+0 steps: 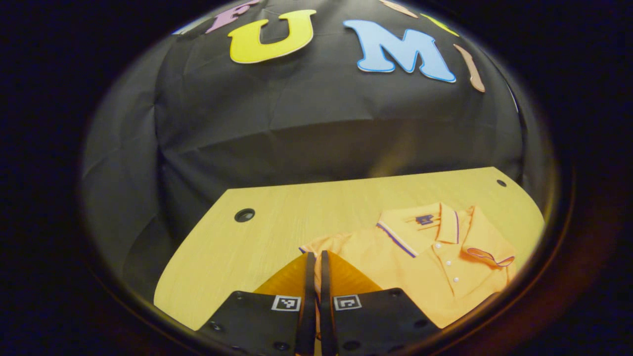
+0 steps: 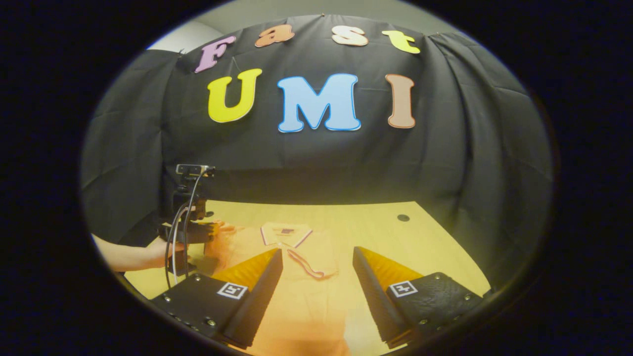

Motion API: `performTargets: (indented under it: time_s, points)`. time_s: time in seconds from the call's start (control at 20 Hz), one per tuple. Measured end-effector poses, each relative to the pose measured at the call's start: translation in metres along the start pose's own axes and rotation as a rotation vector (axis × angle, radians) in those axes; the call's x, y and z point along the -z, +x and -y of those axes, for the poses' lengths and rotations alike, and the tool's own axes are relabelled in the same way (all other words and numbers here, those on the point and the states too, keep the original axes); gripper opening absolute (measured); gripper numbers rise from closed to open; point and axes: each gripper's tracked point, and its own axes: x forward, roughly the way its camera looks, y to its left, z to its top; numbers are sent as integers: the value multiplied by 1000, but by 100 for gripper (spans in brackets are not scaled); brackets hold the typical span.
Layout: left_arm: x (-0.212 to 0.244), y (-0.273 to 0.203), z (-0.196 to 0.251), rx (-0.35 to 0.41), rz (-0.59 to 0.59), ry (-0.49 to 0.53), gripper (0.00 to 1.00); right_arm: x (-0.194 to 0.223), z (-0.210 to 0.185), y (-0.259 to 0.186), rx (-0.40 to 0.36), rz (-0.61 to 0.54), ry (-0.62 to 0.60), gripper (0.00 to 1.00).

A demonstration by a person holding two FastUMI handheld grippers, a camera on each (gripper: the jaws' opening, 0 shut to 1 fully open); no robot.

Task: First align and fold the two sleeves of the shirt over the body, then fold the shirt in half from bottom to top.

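The shirt (image 1: 435, 267) lies collar toward the table's (image 1: 277, 222) far edge, one sleeve already over the body; the left gripper (image 1: 314, 262), fingers together at the other sleeve, may slip, while the right gripper (image 2: 316, 277) hangs apart.

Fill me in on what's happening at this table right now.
A person with a handheld gripper in each hand is folding an orange polo shirt spread on a light wooden table. The left gripper has its fingers closed together at the edge of one sleeve, apparently pinching the fabric, though the grip itself is hard to see. The right gripper is open, held above the shirt's body. The other sleeve already looks folded over the chest. The bottom-to-top fold is not yet done.
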Motion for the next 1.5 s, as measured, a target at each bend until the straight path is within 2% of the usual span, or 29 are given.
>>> performTargets:
  time_s: [0.25, 0.55, 0.75, 0.8, 0.85, 0.9, 0.95, 1.05, 1.1, 1.2, 1.4, 1.5]
  points:
    - [0, -6, 42, 43, -4, 38, 10, 5, 7, -6, 3, 0, 7, 87]
    - [17, -9, 76, 90, -44, 51, 10, 15, 13, -10, 7, -24, 18, 89]
    - [28, -12, 85, 116, -82, 40, 15, 19, 15, -10, 9, -32, 15, 89]
    - [29, -15, 88, 133, -87, 32, 19, 21, 15, -10, 9, -35, 15, 89]
    - [29, -18, 88, 137, -85, 32, 34, 21, 15, -10, 8, -37, 18, 89]
    - [27, -23, 91, 147, -77, 34, 32, 24, 15, -10, 6, -40, 19, 89]
    - [26, -29, 93, 160, -72, 37, 50, 24, 15, -11, 3, -43, 18, 89]
    - [27, -44, 101, 195, -70, 29, 63, 29, 15, -11, -2, -53, 9, 89]
    - [27, -52, 103, 207, -66, 22, 73, 33, 15, -11, -5, -60, 8, 89]
    - [30, -71, 107, 225, -64, 14, 100, 44, 15, -11, -16, -85, 10, 89]
    - [41, -111, 110, 242, -65, 20, 99, 69, 18, -16, -25, -139, 5, 89]
    - [48, -131, 111, 248, -69, 3, 99, 82, 20, -19, -31, -166, -4, 93]
